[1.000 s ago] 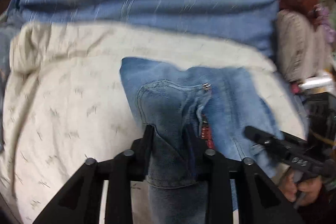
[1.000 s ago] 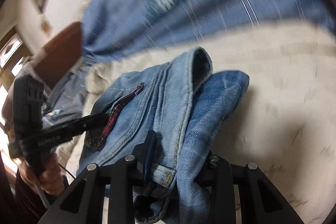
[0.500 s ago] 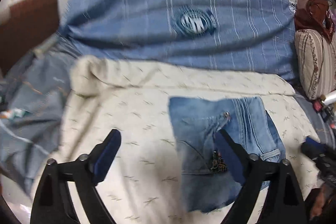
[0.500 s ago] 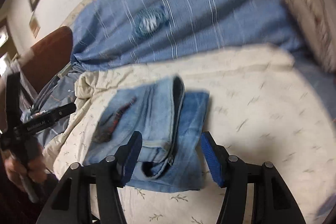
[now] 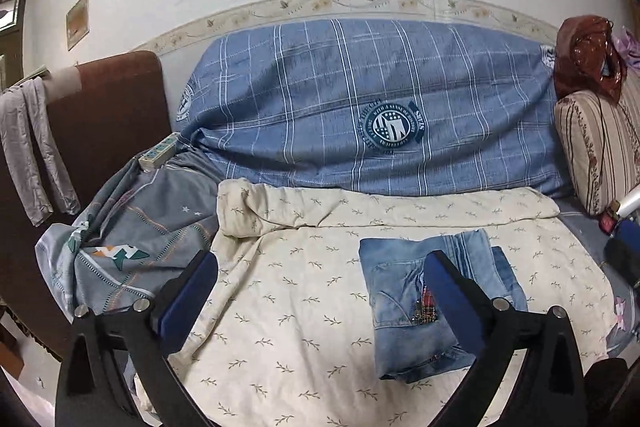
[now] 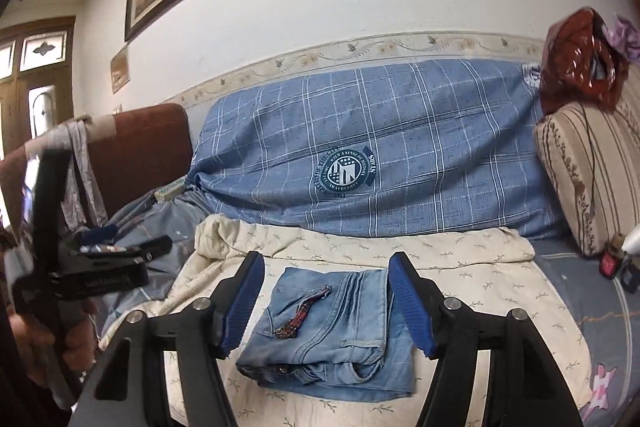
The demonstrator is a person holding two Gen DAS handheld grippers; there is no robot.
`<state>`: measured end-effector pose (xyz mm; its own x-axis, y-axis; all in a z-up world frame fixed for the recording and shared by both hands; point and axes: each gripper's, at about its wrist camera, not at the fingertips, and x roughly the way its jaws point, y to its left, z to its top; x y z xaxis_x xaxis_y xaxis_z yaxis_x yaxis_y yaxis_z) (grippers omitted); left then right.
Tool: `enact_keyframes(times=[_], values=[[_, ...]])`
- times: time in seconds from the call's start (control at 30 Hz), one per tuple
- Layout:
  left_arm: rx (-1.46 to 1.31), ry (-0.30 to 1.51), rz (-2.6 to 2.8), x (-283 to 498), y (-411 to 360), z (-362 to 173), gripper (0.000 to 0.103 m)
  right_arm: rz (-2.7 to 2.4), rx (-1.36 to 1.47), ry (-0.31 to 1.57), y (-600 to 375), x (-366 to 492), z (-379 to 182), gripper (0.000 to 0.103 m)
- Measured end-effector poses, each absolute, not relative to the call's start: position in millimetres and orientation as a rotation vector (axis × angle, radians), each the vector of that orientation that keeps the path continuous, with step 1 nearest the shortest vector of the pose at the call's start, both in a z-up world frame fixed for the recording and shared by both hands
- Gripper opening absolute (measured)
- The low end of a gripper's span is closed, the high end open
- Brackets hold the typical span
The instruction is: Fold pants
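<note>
We hold both grippers clear of the folded light-blue denim pants (image 6: pixel 332 323), which lie at lower centre of the right wrist view on a cream leaf-print blanket (image 6: pixel 480 279). Our right gripper (image 6: pixel 328 307) has its blue-padded fingers (image 6: pixel 412 307) spread wide, framing the bundle without touching it. Our left gripper (image 5: pixel 324 303) is likewise wide apart and empty, with bare blanket between its fingers. A blue plaid cover (image 5: pixel 360 99) lines the far edge; the blanket's right side lies free.
</note>
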<state>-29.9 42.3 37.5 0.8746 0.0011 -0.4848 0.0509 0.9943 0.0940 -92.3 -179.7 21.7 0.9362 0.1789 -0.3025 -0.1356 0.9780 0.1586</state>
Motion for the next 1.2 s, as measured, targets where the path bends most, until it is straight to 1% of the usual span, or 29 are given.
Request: enact_keyframes(times=[0.4,0.67,1.2], values=[[0.132,0.525,0.0,-24.7,37.7,27.0,0.103,0.161,0.077,0.372,-156.1,-88.7,-3.3,0.068],[0.114,0.545,0.027,-16.5,46.0,16.9,0.103,0.141,0.081,0.372,-154.9,-85.3,-13.5,0.068],[0.126,0.561,0.0,-13.5,50.7,5.9,0.103,0.129,0.078,0.401,-149.2,-76.6,-19.1,0.068]])
